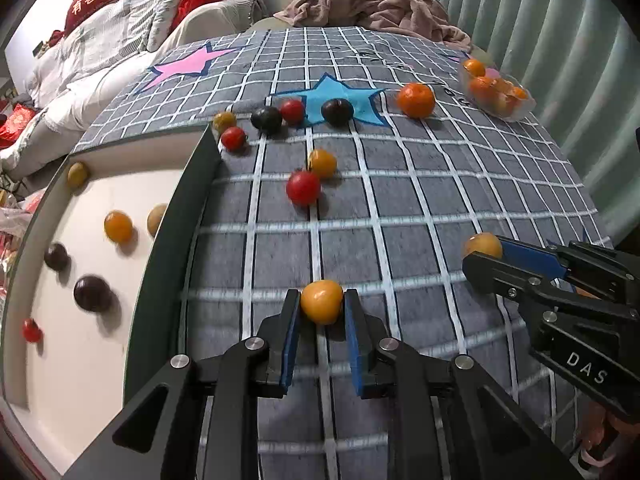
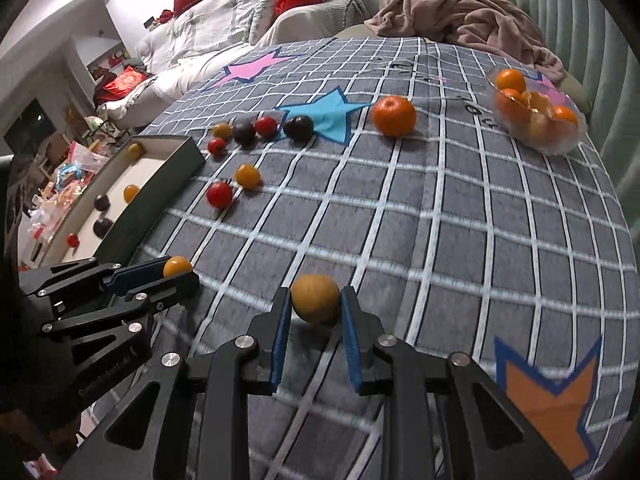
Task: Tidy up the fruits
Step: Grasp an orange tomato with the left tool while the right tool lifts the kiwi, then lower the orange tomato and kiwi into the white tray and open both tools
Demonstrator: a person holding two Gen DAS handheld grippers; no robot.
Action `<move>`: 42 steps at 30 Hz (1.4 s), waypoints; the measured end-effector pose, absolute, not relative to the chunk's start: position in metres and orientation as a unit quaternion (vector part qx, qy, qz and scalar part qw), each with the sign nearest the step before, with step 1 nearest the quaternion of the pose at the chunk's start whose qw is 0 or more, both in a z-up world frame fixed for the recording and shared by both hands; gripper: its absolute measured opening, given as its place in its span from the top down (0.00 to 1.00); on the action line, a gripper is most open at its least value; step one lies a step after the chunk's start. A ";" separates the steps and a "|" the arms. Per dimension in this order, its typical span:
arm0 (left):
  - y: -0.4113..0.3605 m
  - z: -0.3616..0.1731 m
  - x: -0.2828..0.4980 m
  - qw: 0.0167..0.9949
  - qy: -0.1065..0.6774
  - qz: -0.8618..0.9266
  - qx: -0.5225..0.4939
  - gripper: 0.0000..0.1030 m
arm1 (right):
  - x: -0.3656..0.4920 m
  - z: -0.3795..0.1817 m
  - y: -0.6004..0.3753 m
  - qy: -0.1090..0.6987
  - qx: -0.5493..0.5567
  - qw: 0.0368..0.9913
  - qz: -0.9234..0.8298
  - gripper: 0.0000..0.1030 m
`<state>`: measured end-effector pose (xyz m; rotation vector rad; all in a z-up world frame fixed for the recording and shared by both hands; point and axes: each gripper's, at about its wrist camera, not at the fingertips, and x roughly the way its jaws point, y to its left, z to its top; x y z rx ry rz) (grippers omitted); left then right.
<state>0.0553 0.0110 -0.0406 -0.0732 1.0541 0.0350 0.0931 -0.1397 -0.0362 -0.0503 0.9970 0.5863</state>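
My left gripper (image 1: 322,307) is shut on a small yellow-orange fruit (image 1: 322,302), just above the checked cloth; it also shows in the right wrist view (image 2: 177,266). My right gripper (image 2: 315,305) is shut on a duller yellow-brown fruit (image 2: 315,299), seen at the right of the left wrist view (image 1: 483,245). Several red, dark and yellow small fruits (image 1: 303,187) lie loose on the cloth. A dark-rimmed tray (image 1: 176,216) at the left holds several small fruits. A large orange (image 1: 415,99) lies near the blue star.
A clear bowl (image 1: 520,110) with several oranges stands at the far right (image 2: 560,142). A pink blanket (image 1: 372,4) lies beyond the table. A bed with red cushions is at the back left. A curtain runs along the right.
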 end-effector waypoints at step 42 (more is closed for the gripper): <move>0.159 -0.002 -0.048 0.883 0.444 0.102 -0.112 0.78 | 0.009 0.043 -0.002 0.433 -0.101 0.819 0.364 0.73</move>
